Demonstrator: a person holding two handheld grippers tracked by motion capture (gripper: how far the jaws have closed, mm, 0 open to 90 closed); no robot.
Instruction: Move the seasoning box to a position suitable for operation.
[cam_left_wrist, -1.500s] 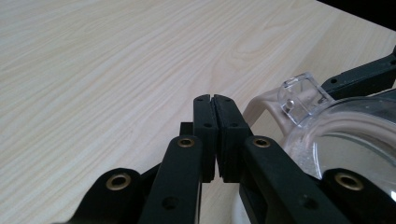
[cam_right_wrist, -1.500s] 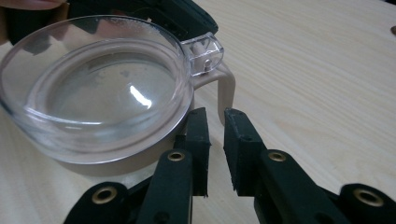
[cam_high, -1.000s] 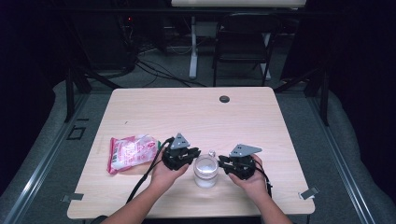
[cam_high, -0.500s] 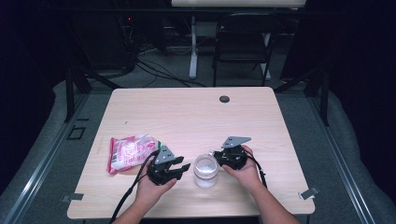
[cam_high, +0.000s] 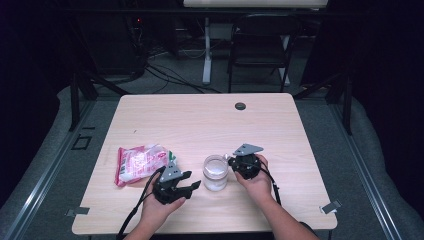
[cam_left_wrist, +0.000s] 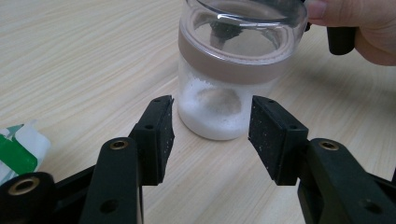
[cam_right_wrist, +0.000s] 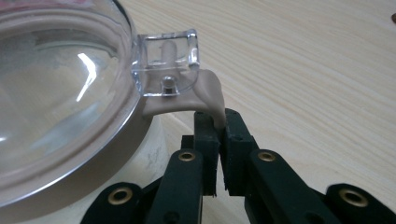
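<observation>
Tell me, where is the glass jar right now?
In the high view, the jar stands near the table's front edge, between the two grippers: left gripper just beside it, right gripper at its lid, pink bag farther left.

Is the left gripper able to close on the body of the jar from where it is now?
Probably yes. The left gripper has open jaws facing the jar, bare table between. The right gripper pinches only the beige lid tab, off to the side.

Jar (cam_right_wrist: 56, 93) cut off at left edge in right gripper view; pink packet (cam_high: 141, 163) print unreadable.
</observation>
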